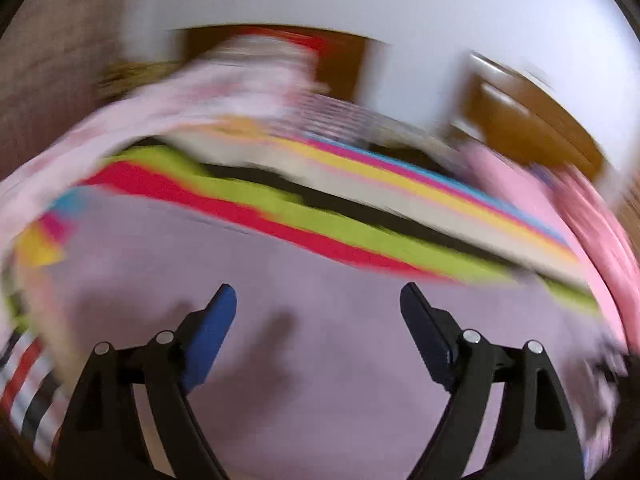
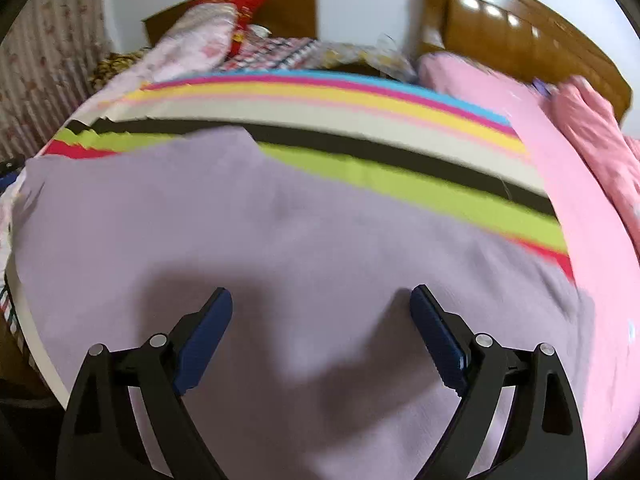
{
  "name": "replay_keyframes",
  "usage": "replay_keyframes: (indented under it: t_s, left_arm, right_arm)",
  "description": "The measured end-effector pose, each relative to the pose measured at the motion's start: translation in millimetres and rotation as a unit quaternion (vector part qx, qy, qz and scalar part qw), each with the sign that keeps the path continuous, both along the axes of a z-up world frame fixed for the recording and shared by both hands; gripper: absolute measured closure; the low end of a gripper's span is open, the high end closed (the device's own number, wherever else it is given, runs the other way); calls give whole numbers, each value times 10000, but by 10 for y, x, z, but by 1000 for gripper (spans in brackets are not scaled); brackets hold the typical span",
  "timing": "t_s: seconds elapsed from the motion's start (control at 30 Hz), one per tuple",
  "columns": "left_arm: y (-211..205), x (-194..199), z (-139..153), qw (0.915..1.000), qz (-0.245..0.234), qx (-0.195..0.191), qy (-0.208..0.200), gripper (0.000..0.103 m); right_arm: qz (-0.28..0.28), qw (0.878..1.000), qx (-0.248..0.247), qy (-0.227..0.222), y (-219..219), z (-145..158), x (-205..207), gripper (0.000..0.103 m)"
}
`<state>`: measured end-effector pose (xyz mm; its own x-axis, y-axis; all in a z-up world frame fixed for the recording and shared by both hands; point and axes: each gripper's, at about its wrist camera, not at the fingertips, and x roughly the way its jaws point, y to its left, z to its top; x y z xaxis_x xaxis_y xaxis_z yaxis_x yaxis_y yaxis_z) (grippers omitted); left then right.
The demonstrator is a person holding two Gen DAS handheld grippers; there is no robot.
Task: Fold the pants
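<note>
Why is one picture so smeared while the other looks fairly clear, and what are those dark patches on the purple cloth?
Left wrist view: heavy motion blur streaks the striped sheet; only the left tongs look sharp. Right wrist view: much clearer, with slight blur and fisheye bending. The dark patches on the lilac pants are soft shadows near the right tongs.

lilac pants (image 2: 280,264), rainbow-striped sheet (image 2: 360,120), pink blanket (image 2: 560,152)

Tongs: right tongs (image 2: 320,300), black arms with blue pads, spread wide, gripping nothing.
Beneath them: smooth lavender fabric pants (image 2: 280,248), lying flat.
Under the pants: multicoloured striped bed sheet (image 2: 360,120).
Right side: pink blanket (image 2: 560,152).
Behind: brown wooden headboard (image 2: 520,32).
</note>
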<state>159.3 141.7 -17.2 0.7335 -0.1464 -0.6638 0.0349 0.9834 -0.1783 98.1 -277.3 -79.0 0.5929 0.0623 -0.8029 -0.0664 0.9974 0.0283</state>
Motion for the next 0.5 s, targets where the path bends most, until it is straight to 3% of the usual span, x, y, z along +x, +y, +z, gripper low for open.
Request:
replay_keyframes:
  t_s: [0.07, 0.13, 0.27, 0.33, 0.4, 0.47, 0.5]
  left_arm:
    - [-486, -70, -127, 9972, -706, 125, 219, 19]
    - [-761, -94, -266, 9934, -1054, 262, 378, 19]
    - [-914, -3, -599, 9896, -935, 673, 856, 19]
    - [-956, -20, -640, 9895, -963, 818, 702, 13]
    - [-1057, -32, -655, 9875, -880, 1065, 763, 13]
    - [-1124, -59, -617, 9885, -731, 1022, 841, 13]
    - [-1159, -77, -539, 9904, -751, 812, 825, 14]
  right_arm:
    - [38, 9998, 176, 3, -60, -32, -186, 15]
    - [235, 9994, 261, -8, -56, -31, -397, 15]
    - [402, 9992, -6, 80, -200, -187, -879, 14]
    - [400, 9986, 304, -144, -344, -175, -1054, 14]
    - [384, 9986, 251, -253, -415, -137, -1183, 15]
    - [264, 9987, 210, -377, -475, -71, -1237, 15]
    - [173, 9983, 207, -508, -518, -14, -1259, 15]
